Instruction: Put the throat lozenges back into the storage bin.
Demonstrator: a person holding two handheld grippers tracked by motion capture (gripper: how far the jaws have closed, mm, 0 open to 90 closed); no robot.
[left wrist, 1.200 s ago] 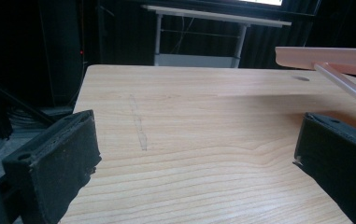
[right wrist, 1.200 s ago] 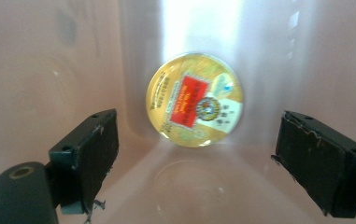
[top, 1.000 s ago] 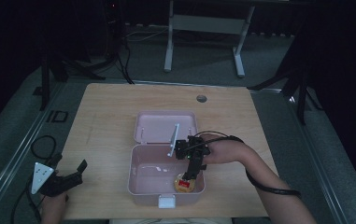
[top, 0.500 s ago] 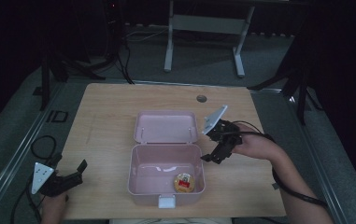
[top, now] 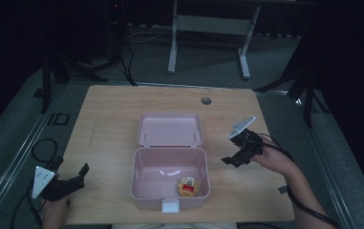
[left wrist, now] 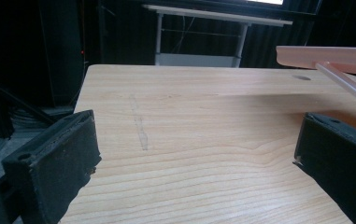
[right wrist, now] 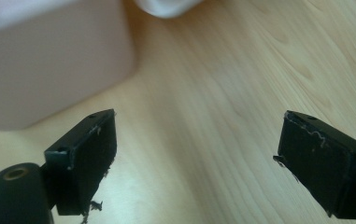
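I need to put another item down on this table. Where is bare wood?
Bare wood lies behind the pink box's open lid up to the table hole, and left of the box above the left tool. The right side is tighter, taken by the right tool.

The high view looks forward and down from above the person's side, taking in the whole wooden table [top: 108, 129] and the open pink box [top: 169, 162]. The left gripper view sits low, close to the tabletop, facing across it toward the box's lid edge [left wrist: 325, 53]. The right gripper view looks steeply down beside the box wall [right wrist: 49, 56]. All 3 share table and box.
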